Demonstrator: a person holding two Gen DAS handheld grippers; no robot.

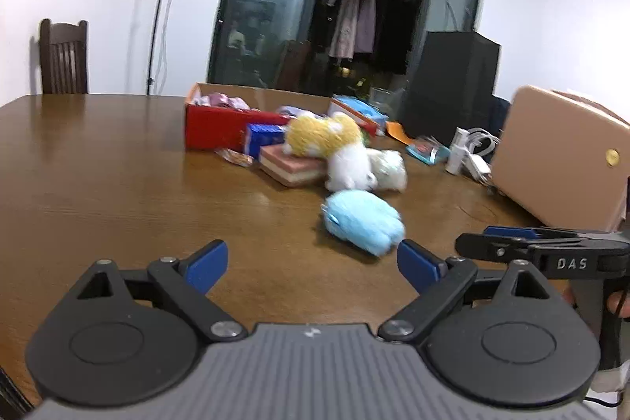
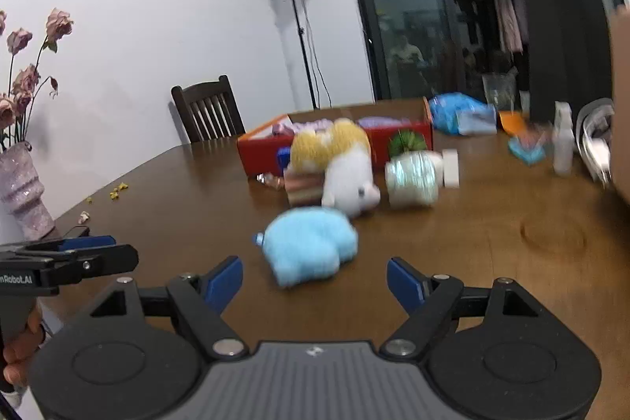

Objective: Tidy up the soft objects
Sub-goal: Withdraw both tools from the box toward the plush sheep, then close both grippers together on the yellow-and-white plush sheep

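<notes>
A light blue plush toy (image 1: 364, 219) lies on the brown table, just beyond my open, empty left gripper (image 1: 313, 264). In the right wrist view the blue plush (image 2: 309, 243) lies close ahead of my open, empty right gripper (image 2: 315, 280). Behind it a white and yellow plush (image 2: 340, 164) rests on a pink sponge block (image 2: 301, 185), in front of a red cardboard box (image 2: 338, 136) holding soft purple items. A pale green fuzzy roll (image 2: 411, 178) lies to the right of the white plush. The right gripper also shows at the right of the left wrist view (image 1: 472, 243).
A blue packet (image 1: 262, 138), a tan box (image 1: 559, 154), a white bottle (image 1: 456, 150) and cables lie at the right. A vase with dried roses (image 2: 23, 191) stands at the table's left edge. A dark chair (image 2: 208, 113) and a light stand (image 2: 301, 34) are behind.
</notes>
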